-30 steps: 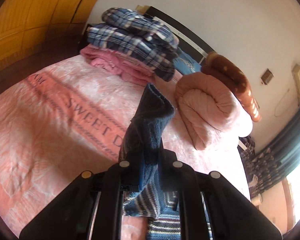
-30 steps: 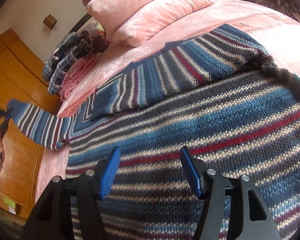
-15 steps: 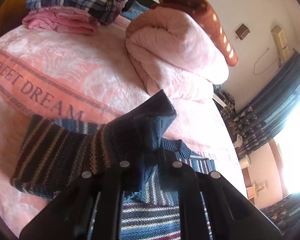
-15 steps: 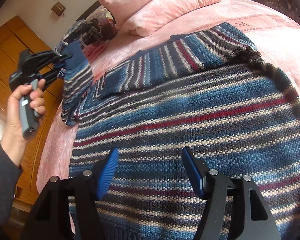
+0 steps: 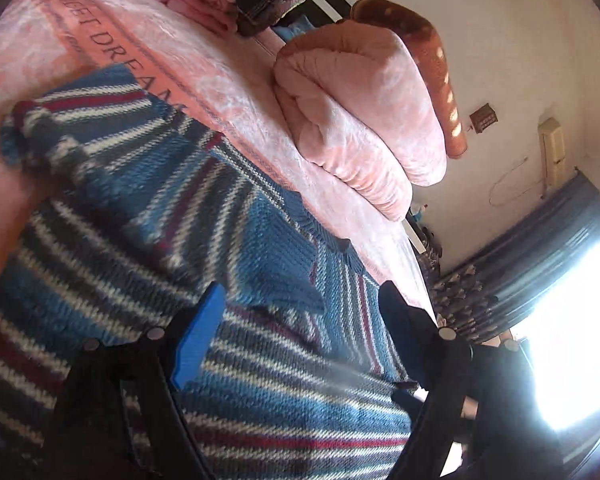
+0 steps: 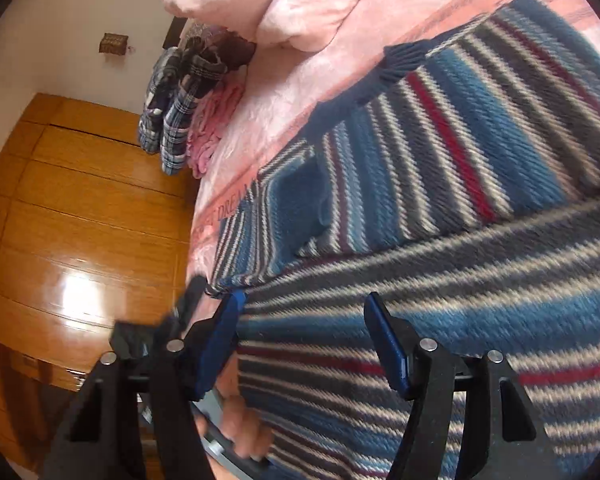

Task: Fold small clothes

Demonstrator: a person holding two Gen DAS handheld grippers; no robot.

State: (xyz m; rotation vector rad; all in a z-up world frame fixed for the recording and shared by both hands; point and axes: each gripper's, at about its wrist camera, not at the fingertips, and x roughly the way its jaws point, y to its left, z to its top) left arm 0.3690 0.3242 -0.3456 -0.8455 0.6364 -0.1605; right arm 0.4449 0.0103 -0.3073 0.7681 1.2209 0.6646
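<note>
The left gripper hangs wide open over the striped sweater, holding nothing; the right gripper is likewise spread wide and empty above the same knit. The sweater, banded in blue, grey, white and red with a ribbed navy collar, lies on the pink bedspread, one sleeve folded across its body. Printed on the bedspread, "DREAM" reads clearly; the word before it is partly cut off. Only the right wrist view shows a hand on the other tool's handle and the wooden wardrobe. Only the left shows the curtained window. Farther back sit a rolled pink quilt and stacked plaid clothes.
</note>
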